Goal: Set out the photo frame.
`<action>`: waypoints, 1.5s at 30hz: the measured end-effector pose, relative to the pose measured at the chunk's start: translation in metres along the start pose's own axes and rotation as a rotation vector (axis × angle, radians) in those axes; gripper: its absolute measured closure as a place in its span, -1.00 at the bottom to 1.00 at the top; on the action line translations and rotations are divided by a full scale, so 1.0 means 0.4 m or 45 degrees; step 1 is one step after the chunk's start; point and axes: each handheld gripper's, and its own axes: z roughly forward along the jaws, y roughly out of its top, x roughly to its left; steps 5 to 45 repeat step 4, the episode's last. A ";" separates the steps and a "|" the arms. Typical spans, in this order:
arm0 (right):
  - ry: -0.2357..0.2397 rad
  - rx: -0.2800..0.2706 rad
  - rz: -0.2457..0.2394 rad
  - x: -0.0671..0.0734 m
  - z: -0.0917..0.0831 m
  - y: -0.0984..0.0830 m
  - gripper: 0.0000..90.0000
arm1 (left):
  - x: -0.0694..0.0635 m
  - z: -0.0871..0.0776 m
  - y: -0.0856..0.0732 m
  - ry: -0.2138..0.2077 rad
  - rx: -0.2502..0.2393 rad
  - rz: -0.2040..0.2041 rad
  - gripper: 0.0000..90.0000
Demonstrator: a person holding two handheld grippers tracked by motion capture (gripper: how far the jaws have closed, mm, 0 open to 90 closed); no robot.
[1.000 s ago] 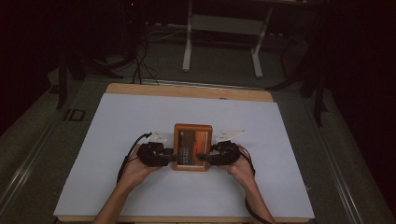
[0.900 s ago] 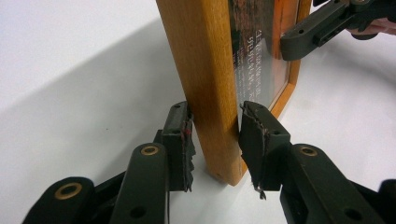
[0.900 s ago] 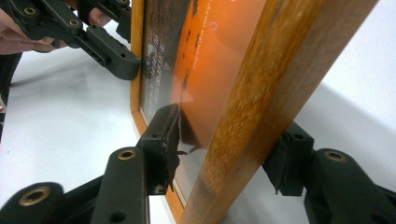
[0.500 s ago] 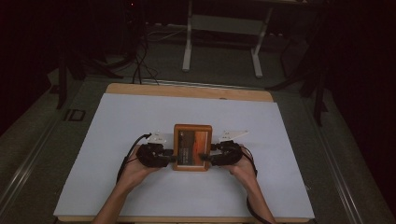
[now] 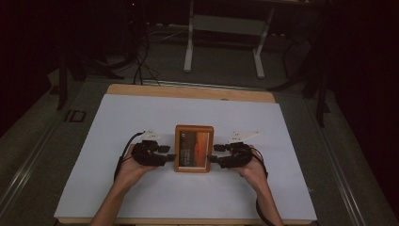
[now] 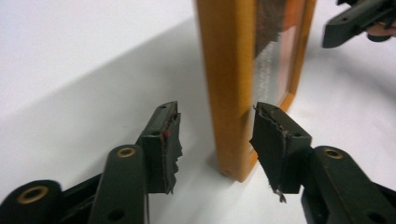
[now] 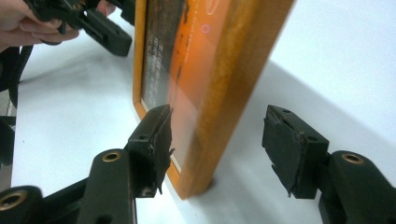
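Note:
A wooden picture frame (image 5: pixel 194 148) with an orange picture stands upright on its lower edge mid-table, face toward the person. My left gripper (image 5: pixel 168 153) is at its left side. In the left gripper view (image 6: pixel 217 135) the jaws straddle the frame's edge (image 6: pixel 229 70); they have just been opening and the pads are clear of the wood. My right gripper (image 5: pixel 214 153) is at the right side. In the right gripper view (image 7: pixel 217 135) its jaws also straddle the frame (image 7: pixel 219 70), have just been opening, and do not press on it.
The white table top (image 5: pixel 141 117) spreads out on all sides of the frame, with a wooden strip (image 5: pixel 188 92) along its far edge. Beyond it, on the dark floor, are a white stand (image 5: pixel 226 28) and cables. Each gripper view shows the other gripper beyond the frame.
The right hand has drawn slightly away from the frame toward the right. The frame and the left hand stay where they were.

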 end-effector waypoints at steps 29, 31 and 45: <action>-0.006 0.002 0.018 -0.011 -0.027 -0.006 -0.10 | 0.024 -0.028 -0.008 0.064 -0.019 -0.021 0.04; -0.006 0.002 0.018 -0.011 -0.027 -0.006 -0.10 | 0.024 -0.028 -0.008 0.064 -0.019 -0.021 0.04; -0.006 0.002 0.018 -0.011 -0.027 -0.006 -0.10 | 0.024 -0.028 -0.008 0.064 -0.019 -0.021 0.04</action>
